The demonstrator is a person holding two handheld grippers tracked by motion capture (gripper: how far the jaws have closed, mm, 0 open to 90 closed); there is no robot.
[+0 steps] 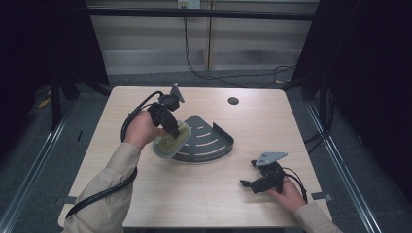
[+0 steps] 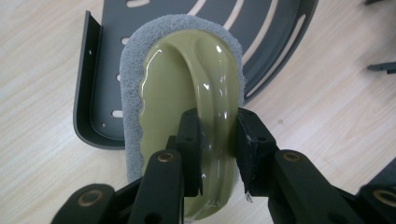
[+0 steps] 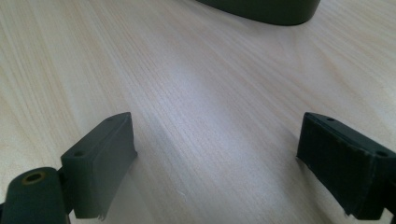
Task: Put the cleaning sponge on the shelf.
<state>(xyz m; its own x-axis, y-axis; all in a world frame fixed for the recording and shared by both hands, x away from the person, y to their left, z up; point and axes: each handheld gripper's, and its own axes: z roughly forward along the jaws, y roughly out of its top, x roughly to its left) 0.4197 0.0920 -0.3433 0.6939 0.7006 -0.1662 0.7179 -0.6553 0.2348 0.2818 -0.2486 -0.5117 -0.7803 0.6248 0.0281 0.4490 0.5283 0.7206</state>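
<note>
My right tool [image 1: 248, 184] idles near the surface's [image 1: 145, 204] near right corner, jaws apart. Left tool [image 2: 217, 140] clamped on scrubber [image 2: 182, 79] handle, pad over rack's [image 1: 209, 141] left edge, mid-surface.

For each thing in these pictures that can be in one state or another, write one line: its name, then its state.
Left gripper: shut on the scrubber's handle.
Scrubber: held, grey pad facing down over the rack's edge.
Corner rack: lying flat on the table, nothing stored in it.
Right gripper: open, nothing between its jaws, low over the table.
</note>
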